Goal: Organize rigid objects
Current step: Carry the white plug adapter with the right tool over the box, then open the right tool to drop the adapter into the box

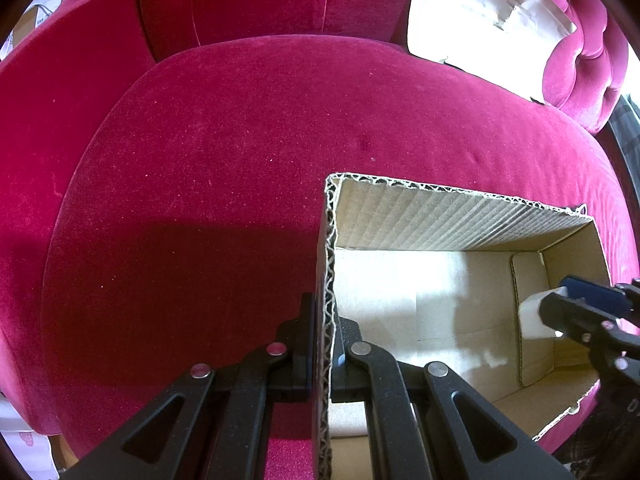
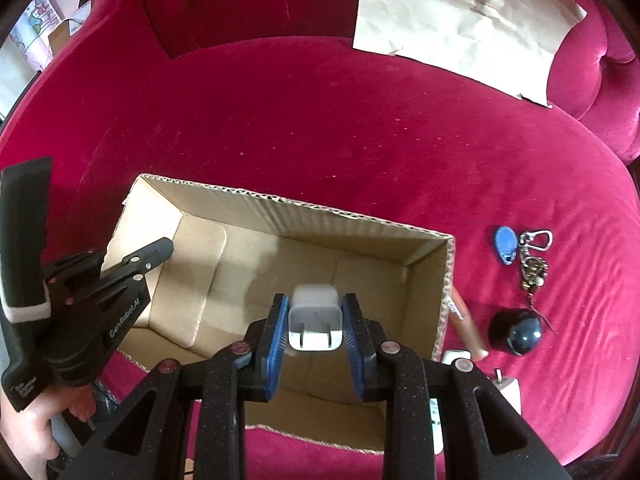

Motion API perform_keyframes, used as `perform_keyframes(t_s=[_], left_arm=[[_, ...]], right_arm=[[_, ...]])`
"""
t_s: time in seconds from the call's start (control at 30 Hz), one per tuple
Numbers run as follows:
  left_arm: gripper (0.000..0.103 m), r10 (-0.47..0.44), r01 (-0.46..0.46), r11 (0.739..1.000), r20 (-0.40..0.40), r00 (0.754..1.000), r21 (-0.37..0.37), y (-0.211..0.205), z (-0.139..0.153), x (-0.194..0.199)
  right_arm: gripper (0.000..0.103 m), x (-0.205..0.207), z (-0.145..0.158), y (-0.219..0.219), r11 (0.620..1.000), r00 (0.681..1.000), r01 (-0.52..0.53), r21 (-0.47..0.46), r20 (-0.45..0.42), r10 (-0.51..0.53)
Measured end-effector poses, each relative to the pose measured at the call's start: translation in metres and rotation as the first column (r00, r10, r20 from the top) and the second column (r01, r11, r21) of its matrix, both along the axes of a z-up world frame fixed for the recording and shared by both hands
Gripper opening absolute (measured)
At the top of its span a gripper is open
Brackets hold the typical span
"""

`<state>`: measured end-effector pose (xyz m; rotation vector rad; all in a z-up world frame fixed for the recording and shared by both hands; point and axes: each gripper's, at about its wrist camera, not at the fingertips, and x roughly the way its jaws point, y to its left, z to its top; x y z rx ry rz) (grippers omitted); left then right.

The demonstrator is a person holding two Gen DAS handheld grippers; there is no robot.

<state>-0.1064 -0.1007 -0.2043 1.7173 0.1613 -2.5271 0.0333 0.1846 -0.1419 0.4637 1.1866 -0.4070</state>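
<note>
A white USB wall charger (image 2: 316,322) is clamped between the blue pads of the right gripper (image 2: 316,328), its two metal prongs turned back toward the camera. It is held above the open cardboard box (image 2: 308,216), over the nearer half of the box floor and clear of the walls. The left gripper (image 1: 323,344) is shut on the left wall of the same box, one finger outside the corrugated edge and one inside.

From the left wrist view, the charger (image 1: 532,316) is seen only as a pale block at the far right, partly hidden by the right gripper (image 1: 560,300) that carries it. The box interior (image 1: 460,216) is shown with its bare floor. Things lying outside the box are shown by the right wrist view alone: a blue key fob (image 2: 505,245) on a ring of keys (image 2: 534,264), a dark rounded object (image 2: 516,332) near them, a copper-coloured cylinder (image 2: 468,332) against the right box wall, and another white plug (image 2: 508,390) at the lower right, partly covered by the gripper. The left gripper (image 2: 160,250) and the hand (image 2: 28,428) holding it are also seen there at the left edge.

The charger is a small, smooth block with rounded corners, white with a greyish prong face. A crumpled sheet of brown paper (image 2: 468,20) lies at the back of the crimson velvet sofa (image 2: 320,120).
</note>
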Motion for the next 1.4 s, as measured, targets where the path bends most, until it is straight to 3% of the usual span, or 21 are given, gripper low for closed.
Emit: perform_keyframes(t_s=[0.63, 0.73, 0.8, 0.87, 0.97, 1.17, 1.4], left_arm=[[0.003, 0.000, 0.000, 1.000, 0.000, 1.000, -0.001, 0.001, 0.000, -0.001], [0.003, 0.000, 0.000, 1.000, 0.000, 1.000, 0.000, 0.002, 0.000, -0.001], [0.003, -0.001, 0.001, 1.000, 0.000, 1.000, -0.001, 0.001, 0.000, -0.001], [0.003, 0.000, 0.000, 1.000, 0.001, 1.000, -0.001, 0.001, 0.000, -0.001], [0.003, -0.002, 0.002, 1.000, 0.000, 1.000, -0.001, 0.001, 0.000, -0.001], [0.003, -0.001, 0.001, 1.000, 0.001, 1.000, -0.001, 0.001, 0.000, -0.001], [0.003, -0.001, 0.001, 1.000, 0.000, 1.000, -0.001, 0.002, 0.000, -0.001]], right_arm=[[0.030, 0.012, -0.014, 0.011, 0.999, 0.999, -0.045, 0.019, 0.008, 0.045], [0.048, 0.012, -0.009, 0.011, 0.999, 0.999, -0.046, 0.000, 0.018, 0.046], [0.053, 0.011, -0.005, 0.011, 0.998, 0.999, -0.048, -0.034, 0.021, 0.049], [0.075, 0.010, -0.002, 0.012, 0.997, 0.998, -0.051, -0.054, 0.020, 0.052], [0.090, 0.006, 0.001, 0.009, 0.998, 0.998, -0.040, -0.048, 0.042, 0.042], [0.102, 0.003, 0.004, 0.007, 0.999, 0.998, -0.028, -0.045, 0.056, 0.030], [0.103, 0.000, 0.009, 0.007, 0.999, 0.997, -0.025, -0.046, 0.068, 0.028]])
